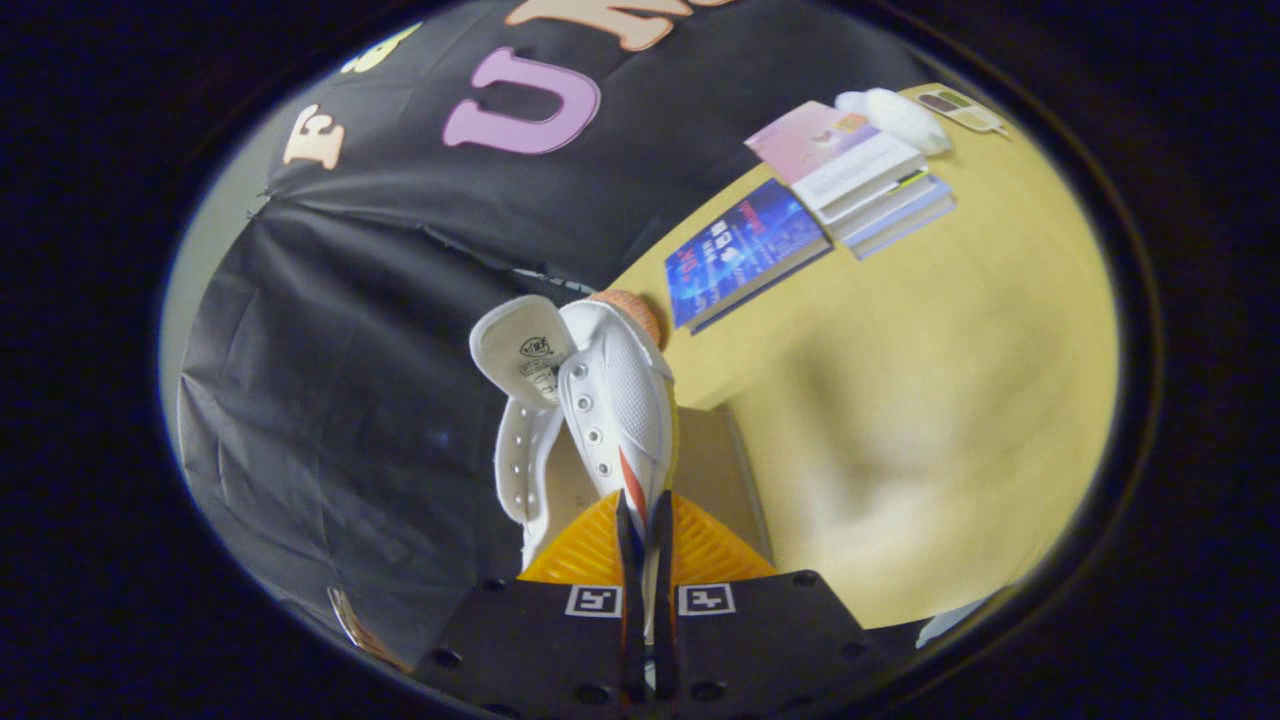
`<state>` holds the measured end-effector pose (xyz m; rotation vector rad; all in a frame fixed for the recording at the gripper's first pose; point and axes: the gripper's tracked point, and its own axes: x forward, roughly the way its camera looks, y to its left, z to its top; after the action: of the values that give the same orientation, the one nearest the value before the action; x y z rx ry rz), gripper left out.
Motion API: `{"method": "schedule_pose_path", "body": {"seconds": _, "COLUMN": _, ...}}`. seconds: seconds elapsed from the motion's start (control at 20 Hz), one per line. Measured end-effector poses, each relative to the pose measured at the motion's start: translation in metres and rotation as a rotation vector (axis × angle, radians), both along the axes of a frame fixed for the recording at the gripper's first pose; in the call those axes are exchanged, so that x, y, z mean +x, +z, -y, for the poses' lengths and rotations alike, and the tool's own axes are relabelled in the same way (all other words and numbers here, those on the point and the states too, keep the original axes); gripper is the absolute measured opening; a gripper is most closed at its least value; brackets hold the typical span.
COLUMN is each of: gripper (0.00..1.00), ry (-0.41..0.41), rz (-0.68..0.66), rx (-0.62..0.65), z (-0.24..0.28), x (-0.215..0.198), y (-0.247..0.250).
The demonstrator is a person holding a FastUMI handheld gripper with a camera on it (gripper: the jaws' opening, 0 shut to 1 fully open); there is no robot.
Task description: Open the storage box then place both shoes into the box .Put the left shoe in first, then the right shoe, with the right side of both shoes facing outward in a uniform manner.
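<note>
The claw (pixel 645 520) is pinching a white sneaker (pixel 600 400), both fingers pressing together on a thin edge of its upper, near the side panel with the red and blue stripe. The sneaker is hanging off the counter (pixel 950 400), its long axis running straight ahead from the fingertips, with the tongue flopping open to the left and the orange sole turning away at the far end. Just beneath the shoe, a flat brownish panel (pixel 715 470) is lying on the counter; it is probably part of the storage box, though the shoe is hiding most of it. Beyond the sneaker, well apart, 1 blue book (pixel 745 250) is lying beside a stack of books (pixel 860 170). The coming move seems to depend on lowering the shoe straight down, keeping that striped side facing outward.
</note>
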<state>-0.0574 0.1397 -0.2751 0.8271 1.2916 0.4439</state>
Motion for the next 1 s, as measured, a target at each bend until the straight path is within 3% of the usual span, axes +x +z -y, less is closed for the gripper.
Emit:
{"method": "schedule_pose_path", "body": {"seconds": 0.4, "gripper": 0.06, "ry": 0.154, "rz": -0.012, "rx": -0.028, "z": -0.075, "x": -0.027, "y": -0.018}}
{"method": "schedule_pose_path", "body": {"seconds": 0.7, "gripper": 0.06, "ry": 0.209, "rz": -0.021, "rx": -0.146, "z": -0.09, "x": -0.049, "y": -0.055}}
{"method": "schedule_pose_path", "body": {"seconds": 1.0, "gripper": 0.06, "ry": 0.215, "rz": 0.005, "rx": -0.268, "z": -0.089, "x": -0.05, "y": -0.081}}
